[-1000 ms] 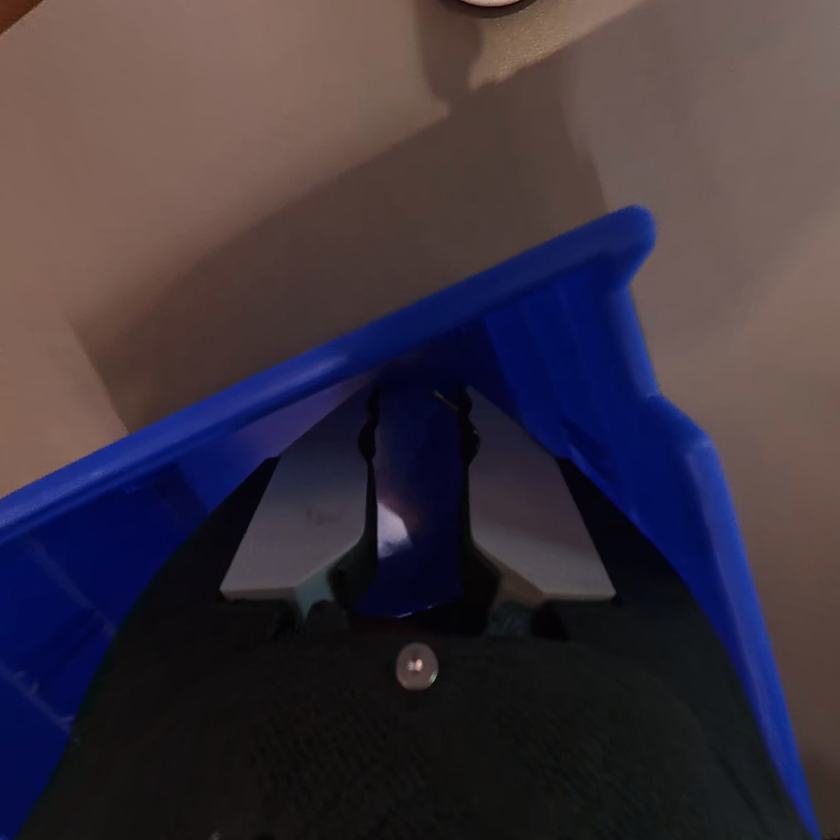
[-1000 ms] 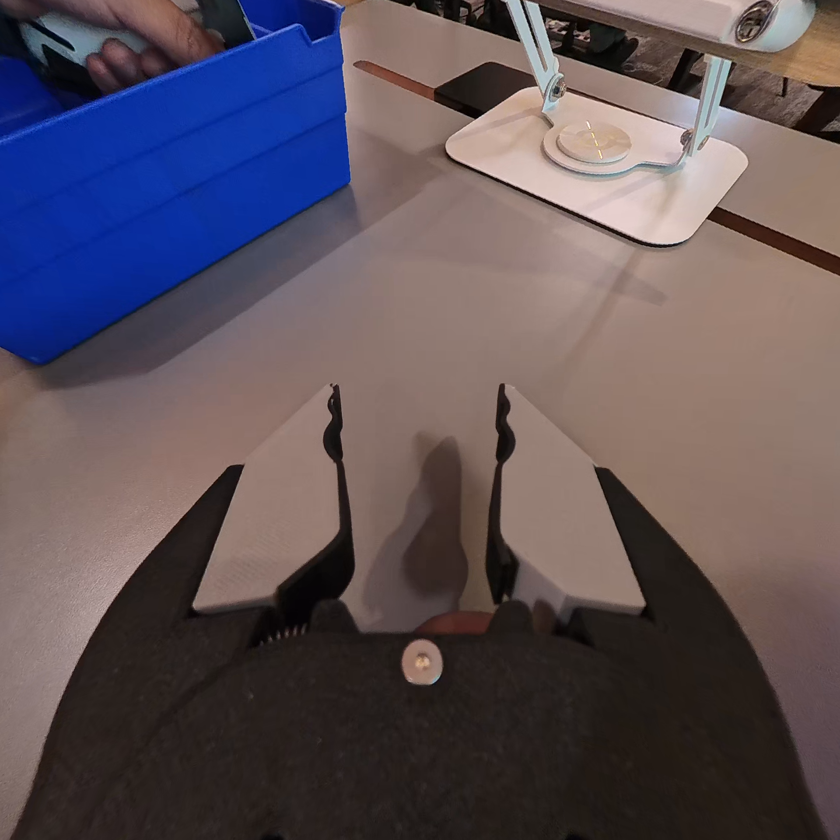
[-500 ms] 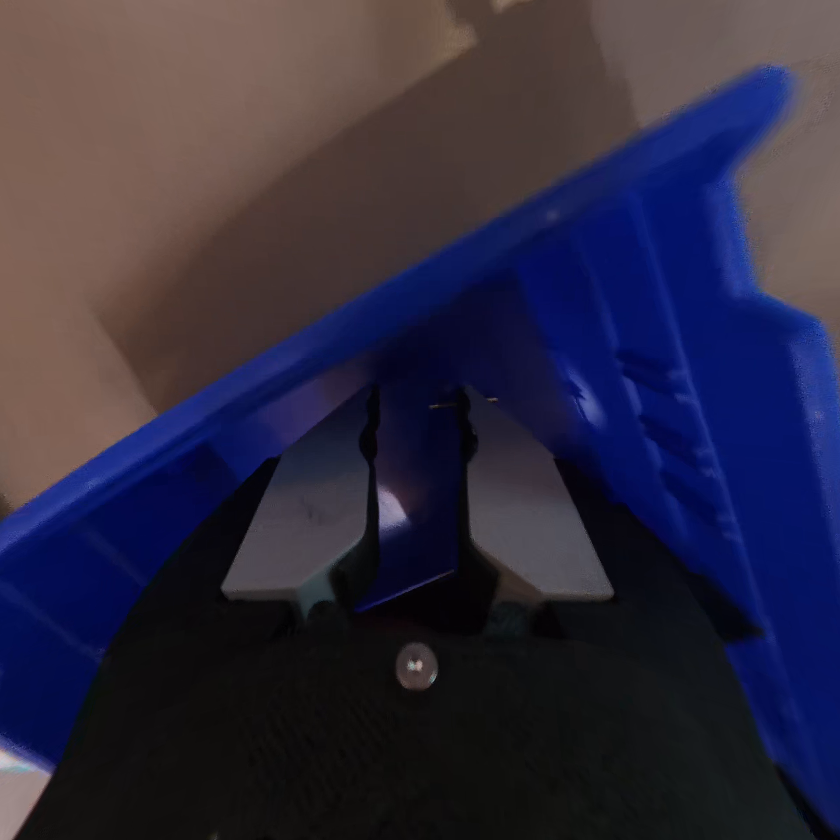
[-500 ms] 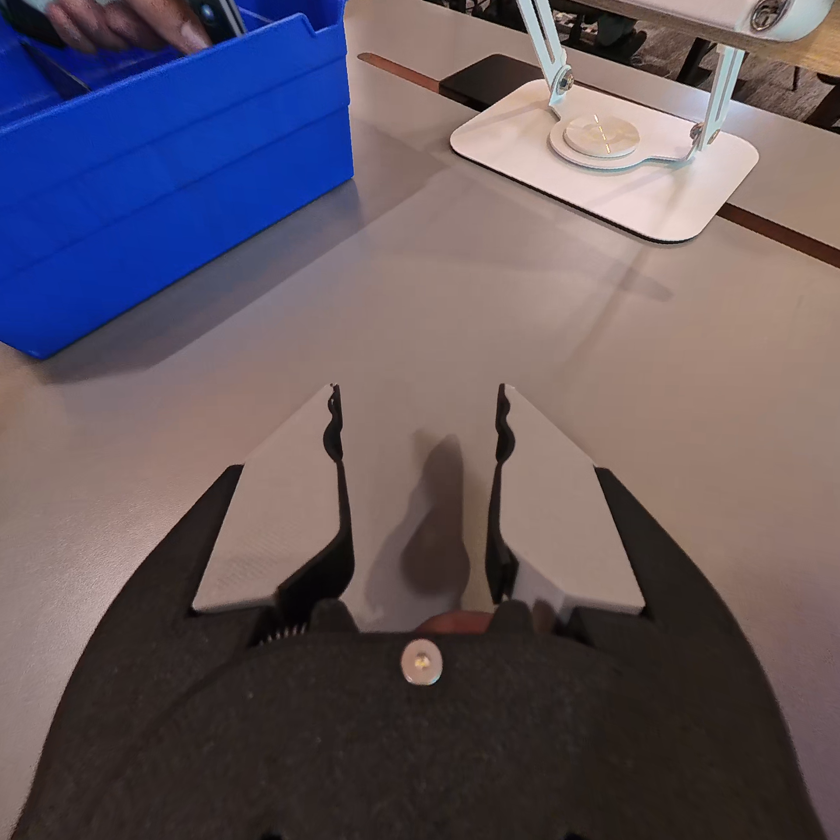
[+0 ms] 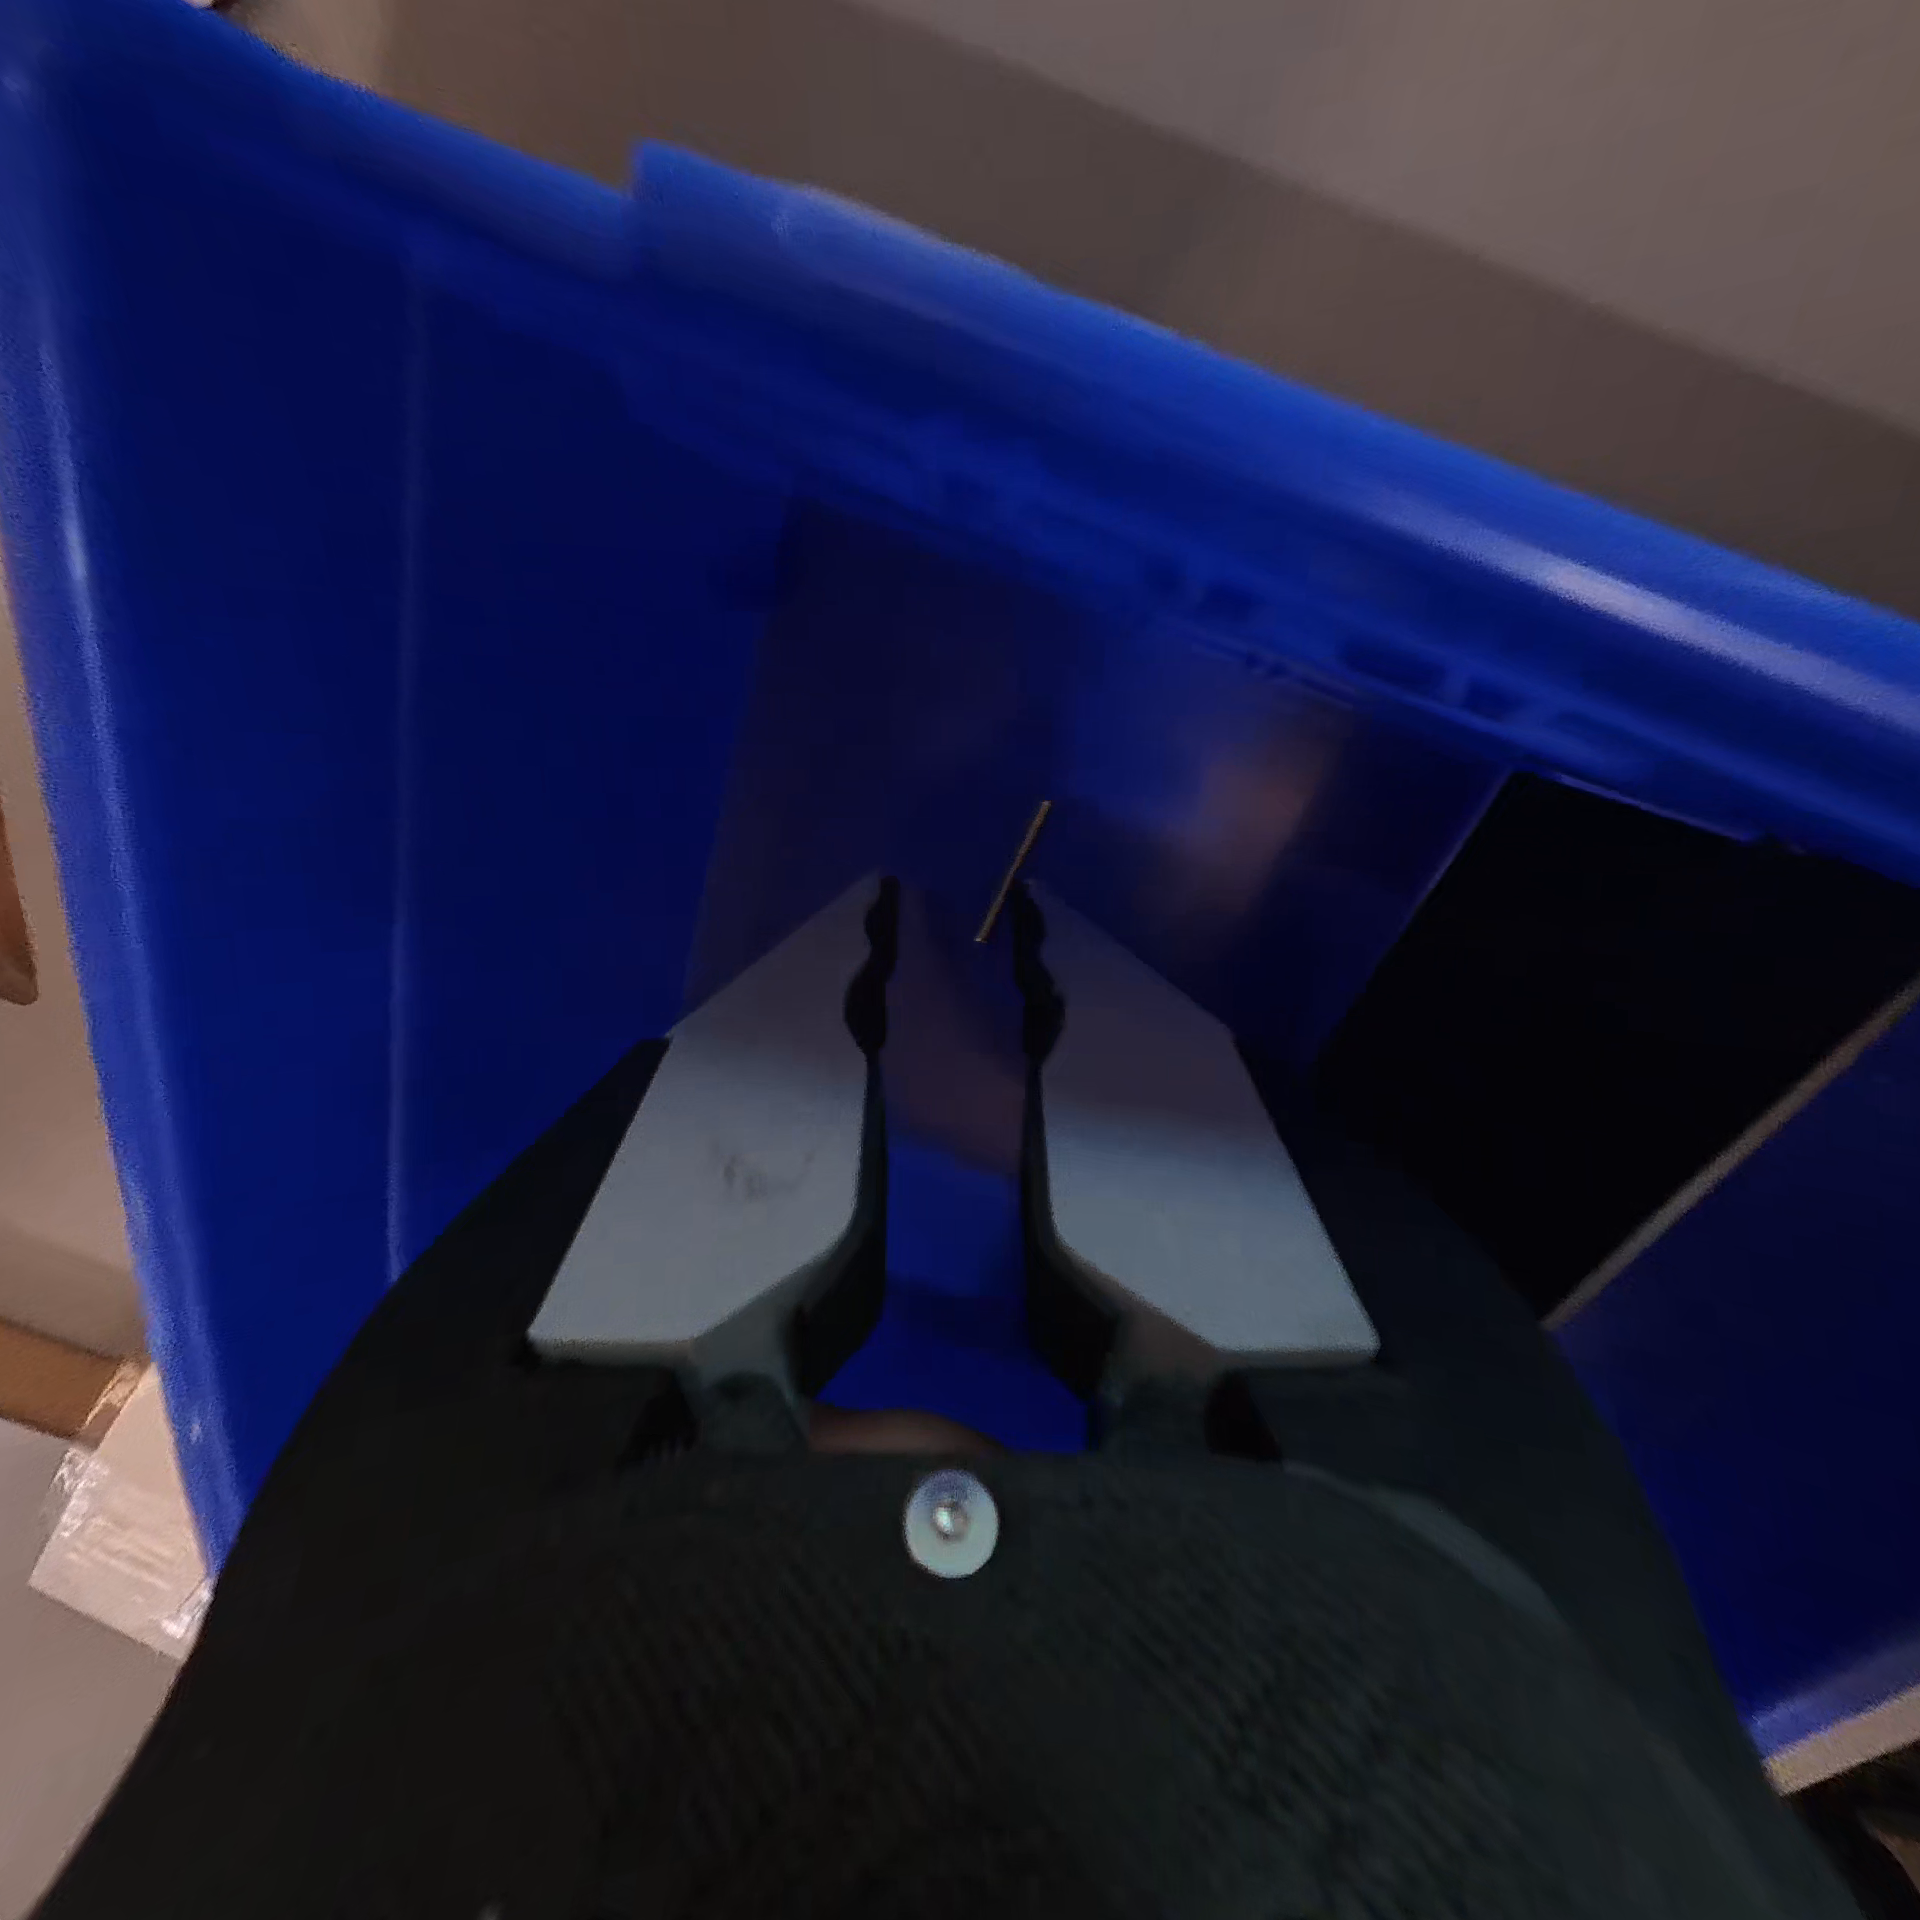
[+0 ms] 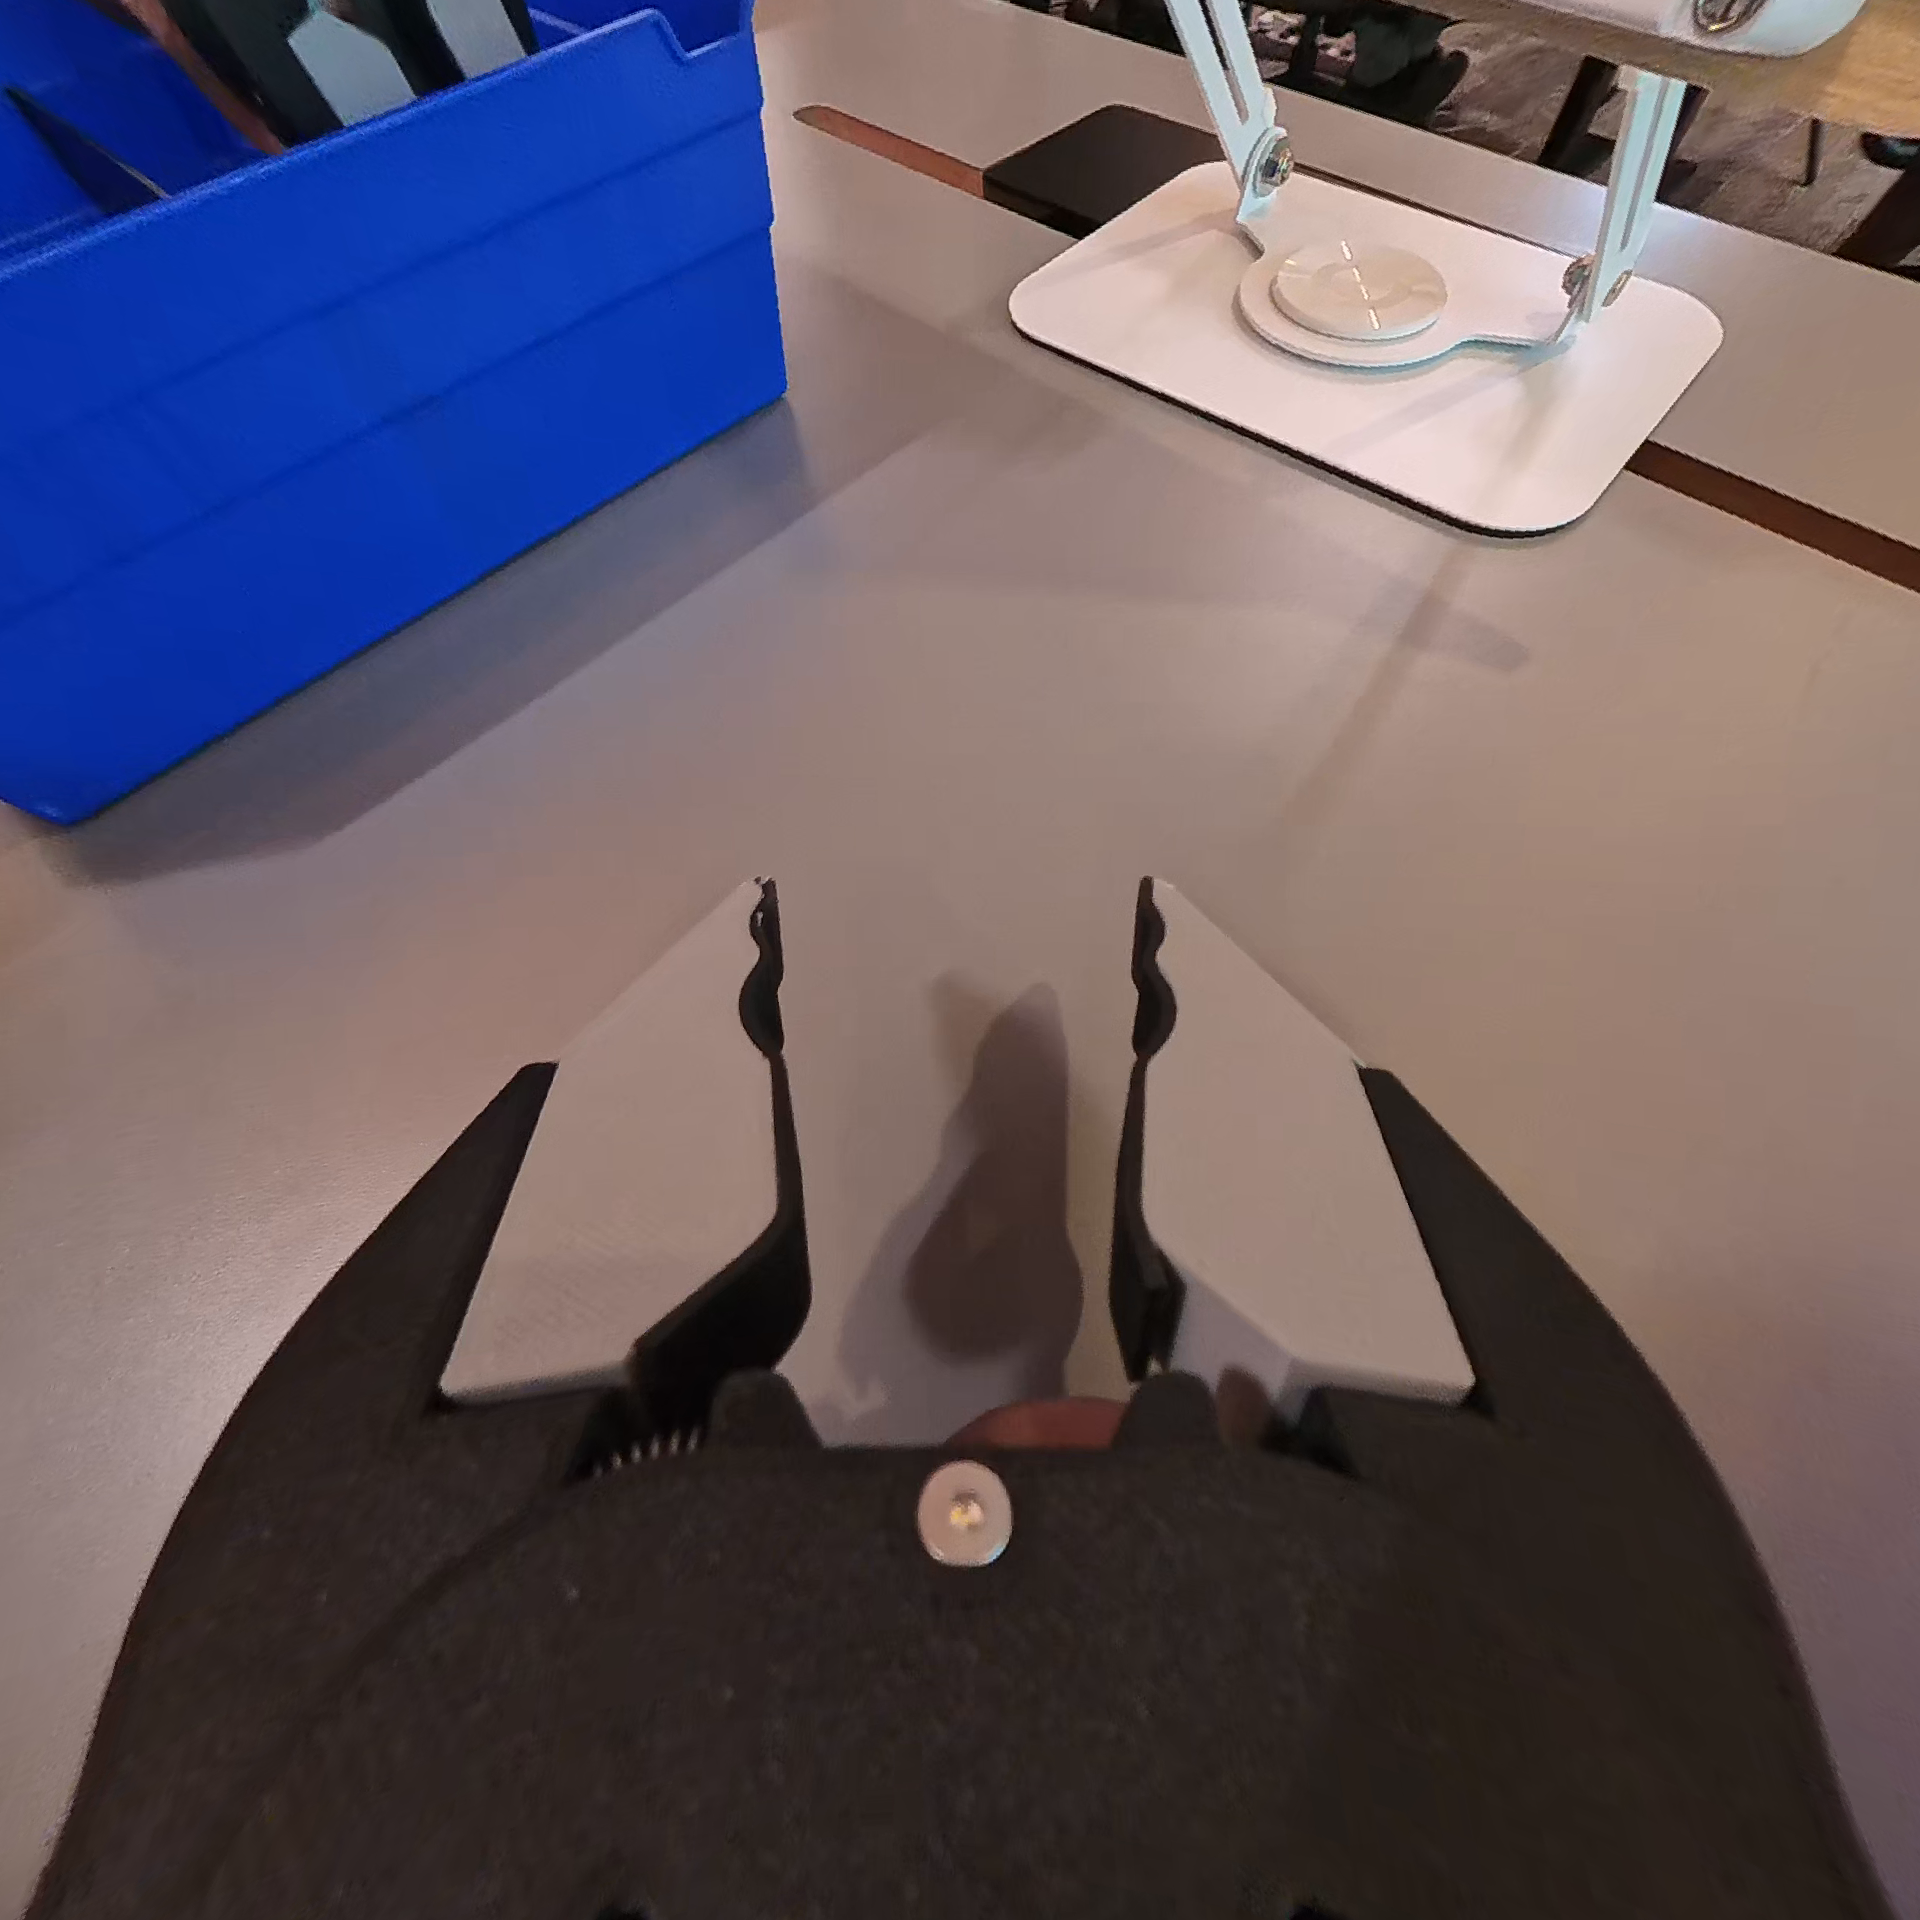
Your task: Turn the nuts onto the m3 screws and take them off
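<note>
My left gripper (image 5: 954, 894) is inside the blue bin (image 5: 416, 623), pointing down at its floor, jaws a narrow gap apart with nothing between them. A thin brass-coloured rod (image 5: 1013, 871) lies slantwise just beyond the right fingertip; I cannot tell if it touches. The view is blurred and no nut shows. My right gripper (image 6: 956, 888) is open and empty, low over the grey table (image 6: 1351, 883). In the right wrist view the blue bin (image 6: 364, 416) stands at the upper left, with the left gripper's fingers (image 6: 353, 52) dipping into it.
A black divider (image 5: 1610, 1039) splits the bin to the right of my left gripper. A white stand on a flat base (image 6: 1371, 343) sits at the table's far right. A dark strip (image 6: 1766, 509) runs across the table behind it. About 30 centimetres separates my left fingertips from my right.
The left gripper has swung inside the bin, now facing the corner and floor beside the black divider; the thin rod stays near its right fingertip. The right gripper has barely shifted.
</note>
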`<state>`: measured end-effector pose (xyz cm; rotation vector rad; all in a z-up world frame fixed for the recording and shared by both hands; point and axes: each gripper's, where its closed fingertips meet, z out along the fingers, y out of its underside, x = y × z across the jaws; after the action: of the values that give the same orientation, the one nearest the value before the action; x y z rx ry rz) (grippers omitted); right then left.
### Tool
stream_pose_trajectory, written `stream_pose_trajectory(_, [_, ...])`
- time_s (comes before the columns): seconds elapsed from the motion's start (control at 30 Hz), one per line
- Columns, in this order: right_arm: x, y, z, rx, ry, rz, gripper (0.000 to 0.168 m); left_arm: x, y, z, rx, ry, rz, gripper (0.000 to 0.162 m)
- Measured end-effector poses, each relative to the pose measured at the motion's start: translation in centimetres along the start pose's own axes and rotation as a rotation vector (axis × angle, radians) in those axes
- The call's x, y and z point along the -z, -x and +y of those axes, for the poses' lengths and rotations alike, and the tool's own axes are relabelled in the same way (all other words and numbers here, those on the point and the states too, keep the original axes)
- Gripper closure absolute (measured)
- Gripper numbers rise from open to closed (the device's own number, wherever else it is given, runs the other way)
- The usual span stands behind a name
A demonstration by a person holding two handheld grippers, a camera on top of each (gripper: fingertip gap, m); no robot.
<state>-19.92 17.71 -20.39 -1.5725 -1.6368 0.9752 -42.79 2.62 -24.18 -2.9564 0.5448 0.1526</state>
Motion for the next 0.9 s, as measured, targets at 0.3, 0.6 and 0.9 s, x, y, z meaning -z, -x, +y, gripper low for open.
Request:
stream_pose_trajectory(0.3, [-0.2, 0.4, 0.1, 0.004, 0.009, -0.017, 0.103, -0.4, -0.4, -0.2, -0.007, -0.035, 0.025, 0.154])
stream_pose_trajectory(0.6, [-0.1, 0.1, 0.1, 0.000, 0.008, -0.011, 0.103, -0.4, -0.6, -0.3, -0.060, -0.032, 0.033, 0.161])
stream_pose_trajectory(0.9, [0.0, 0.0, -0.1, 0.003, -0.001, -0.006, 0.103, 1.6, -0.5, 0.6, -0.027, -0.037, 0.000, 0.161])
